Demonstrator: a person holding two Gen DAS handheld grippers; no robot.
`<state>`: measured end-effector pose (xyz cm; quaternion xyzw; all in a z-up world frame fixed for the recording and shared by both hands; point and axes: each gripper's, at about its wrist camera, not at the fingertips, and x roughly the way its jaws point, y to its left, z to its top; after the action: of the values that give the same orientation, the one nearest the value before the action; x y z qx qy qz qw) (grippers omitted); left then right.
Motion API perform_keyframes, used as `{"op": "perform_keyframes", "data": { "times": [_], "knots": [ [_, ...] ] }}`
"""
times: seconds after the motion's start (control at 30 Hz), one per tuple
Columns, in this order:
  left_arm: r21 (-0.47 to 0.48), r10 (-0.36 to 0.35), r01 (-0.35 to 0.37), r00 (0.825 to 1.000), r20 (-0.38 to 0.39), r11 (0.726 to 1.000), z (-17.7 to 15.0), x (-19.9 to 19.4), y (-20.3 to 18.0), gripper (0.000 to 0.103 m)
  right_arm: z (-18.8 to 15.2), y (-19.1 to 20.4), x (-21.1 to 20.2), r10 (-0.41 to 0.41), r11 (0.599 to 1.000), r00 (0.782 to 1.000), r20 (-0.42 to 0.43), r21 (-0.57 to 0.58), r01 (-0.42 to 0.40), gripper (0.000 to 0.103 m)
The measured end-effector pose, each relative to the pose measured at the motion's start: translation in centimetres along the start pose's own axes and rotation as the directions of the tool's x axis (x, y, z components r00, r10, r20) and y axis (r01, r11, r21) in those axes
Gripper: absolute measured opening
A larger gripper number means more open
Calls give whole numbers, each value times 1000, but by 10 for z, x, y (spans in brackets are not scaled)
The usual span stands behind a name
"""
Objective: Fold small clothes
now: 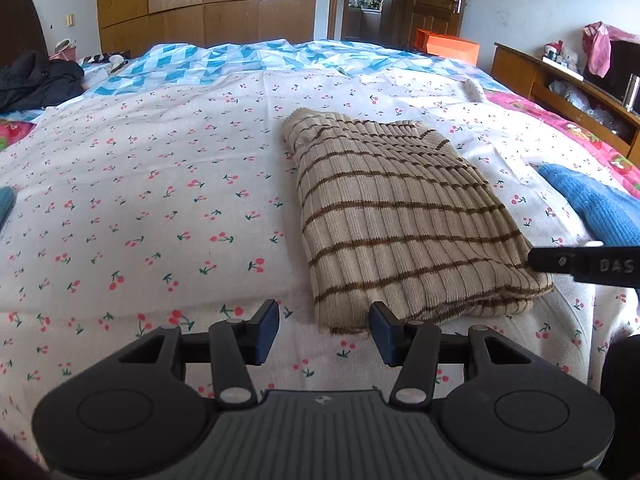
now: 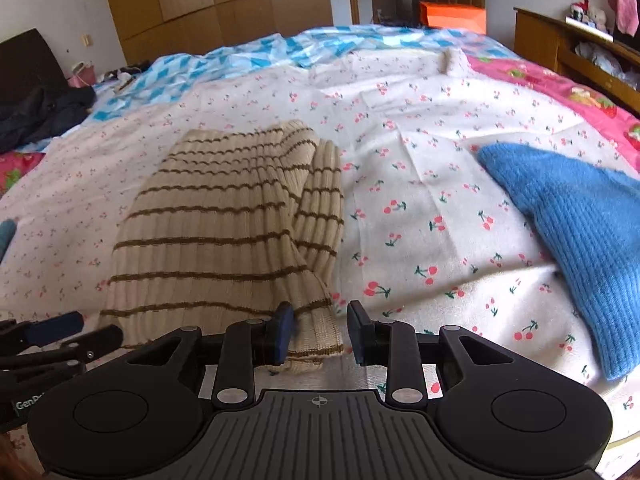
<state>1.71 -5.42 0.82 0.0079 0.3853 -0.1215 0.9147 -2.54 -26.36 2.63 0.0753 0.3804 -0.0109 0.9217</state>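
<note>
Your striped sweater [image 1: 400, 216] lies folded into a thick rectangle on the cherry-print sheet [image 1: 140, 200], with a blue knit [image 2: 580, 240] well apart from it on its right side. Your left gripper [image 1: 324, 332] hangs just off the sweater's near left corner, jaws parted and nothing between them. Your right gripper [image 2: 320, 332] sits at the near right corner; its jaws are apart too, and the cuff of the folded-in sleeve lies between them, the left pad [image 2: 282, 334] close against it but not pinching. Judge the sweater as soft, ribbed and stretchy, light enough to lift but floppy: it will sag and the layers will slide apart if you take only the top one. If you mean to fold or move it again, take hold at the two near corners, biting through all layers at the hem edge, and lift both sides evenly so the sleeve stays tucked in.
</note>
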Motion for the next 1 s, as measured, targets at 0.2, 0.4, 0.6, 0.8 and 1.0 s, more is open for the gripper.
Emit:
{"op": "perform_keyframes", "data": {
  "times": [0.2, 0.4, 0.6, 0.8, 1.0],
  "knots": [
    [25, 1, -1, 1000, 3, 1000, -10, -12, -5, 55, -11, 13, -14, 43, 999, 999, 13, 9, -43, 29],
    [15, -3, 3, 1000, -17, 1000, -16, -15, -8, 56, -29, 22, -15, 80, 996, 997, 16, 29, -80, 30],
    [10, -4, 4, 1000, -13, 1000, -18, -17, -11, 64, -39, 24, -14, 84, 996, 996, 18, 39, -84, 30],
    [10, 13, -13, 1000, 4, 1000, -18, -18, -15, 70, -44, 27, -14, 75, 997, 997, 21, 20, -75, 35],
    [68, 59, -61, 998, 36, 996, -22, -26, -24, 83, -46, 28, -13, 82, 996, 997, 7, 24, -83, 36]
  ]
}}
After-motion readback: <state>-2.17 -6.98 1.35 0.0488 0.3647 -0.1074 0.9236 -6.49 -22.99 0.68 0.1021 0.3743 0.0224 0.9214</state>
